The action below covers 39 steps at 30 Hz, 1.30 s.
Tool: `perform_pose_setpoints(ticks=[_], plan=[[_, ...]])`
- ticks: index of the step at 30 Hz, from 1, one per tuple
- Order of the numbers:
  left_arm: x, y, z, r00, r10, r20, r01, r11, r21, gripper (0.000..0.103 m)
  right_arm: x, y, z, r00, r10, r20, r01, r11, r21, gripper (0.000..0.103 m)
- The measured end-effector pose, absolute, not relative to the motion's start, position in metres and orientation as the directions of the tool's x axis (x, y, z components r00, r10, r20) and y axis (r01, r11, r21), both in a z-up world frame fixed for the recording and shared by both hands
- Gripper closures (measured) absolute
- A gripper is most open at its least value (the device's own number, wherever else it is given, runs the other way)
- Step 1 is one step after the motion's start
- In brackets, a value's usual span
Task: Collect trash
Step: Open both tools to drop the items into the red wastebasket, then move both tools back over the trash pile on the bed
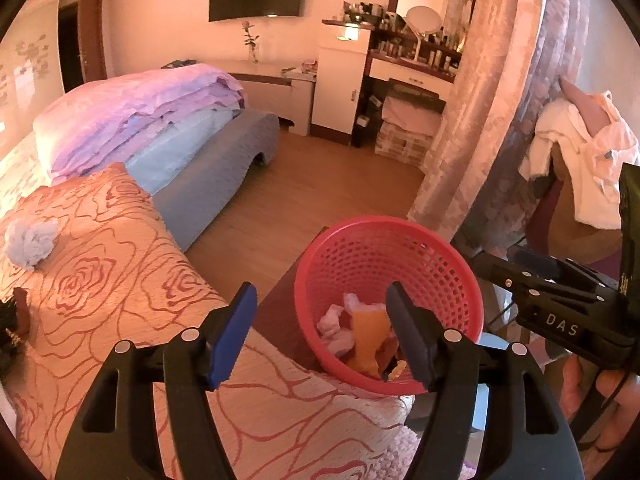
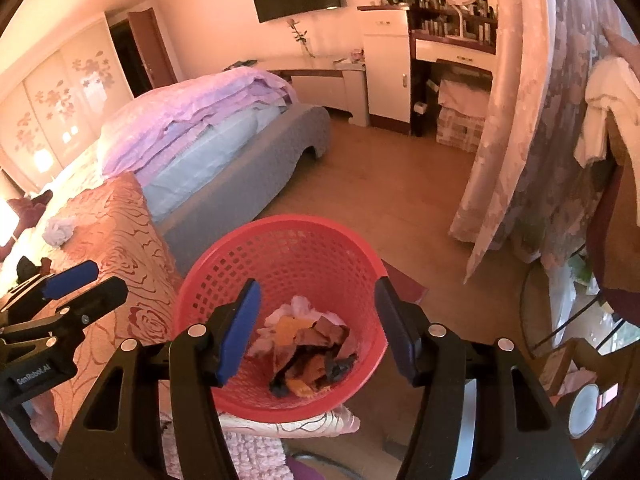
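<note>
A red mesh waste basket (image 1: 400,256) (image 2: 304,252) stands beside the bed and holds crumpled tissues and orange and brown wrappers (image 2: 308,344). My left gripper (image 1: 320,336) is open and empty, just left of the basket above the rose-patterned cover. My right gripper (image 2: 316,328) is open and empty, directly above the basket's mouth. Its body shows at the right of the left wrist view (image 1: 560,300). A crumpled white tissue ball (image 1: 30,242) (image 2: 59,230) lies on the rose-patterned cover, far left of both grippers.
The bed with the rose-patterned cover (image 1: 112,264) and folded purple quilts (image 1: 136,116) fills the left. Wood floor (image 1: 320,184) lies beyond the basket. A curtain (image 1: 500,100) and a chair draped with clothes (image 1: 580,152) stand at the right. A dressing table (image 2: 452,52) is at the far wall.
</note>
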<state>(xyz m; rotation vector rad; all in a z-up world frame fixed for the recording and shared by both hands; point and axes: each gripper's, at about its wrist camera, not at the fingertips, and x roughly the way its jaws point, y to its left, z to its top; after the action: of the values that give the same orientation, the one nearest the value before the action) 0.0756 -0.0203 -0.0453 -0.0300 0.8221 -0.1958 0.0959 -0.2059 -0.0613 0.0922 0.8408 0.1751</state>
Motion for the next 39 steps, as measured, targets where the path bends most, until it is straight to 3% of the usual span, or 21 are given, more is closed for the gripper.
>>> perform_pose_setpoints(ticks=[17,39], plan=[[0.048,0.016,-0.032,0.705,-0.112,-0.7,0.071,0.994,-0.088,0.037,0.078,-0.181,-0.043,0.694,0.25,-0.675,-0.206,0.967,0.147,0.04],[-0.016,0.125,-0.017,0.723,0.075,-0.687,-0.197,0.975,-0.101,0.036,0.043,-0.106,-0.025,0.665,0.371,-0.649,-0.367,0.918,0.149,0.039]])
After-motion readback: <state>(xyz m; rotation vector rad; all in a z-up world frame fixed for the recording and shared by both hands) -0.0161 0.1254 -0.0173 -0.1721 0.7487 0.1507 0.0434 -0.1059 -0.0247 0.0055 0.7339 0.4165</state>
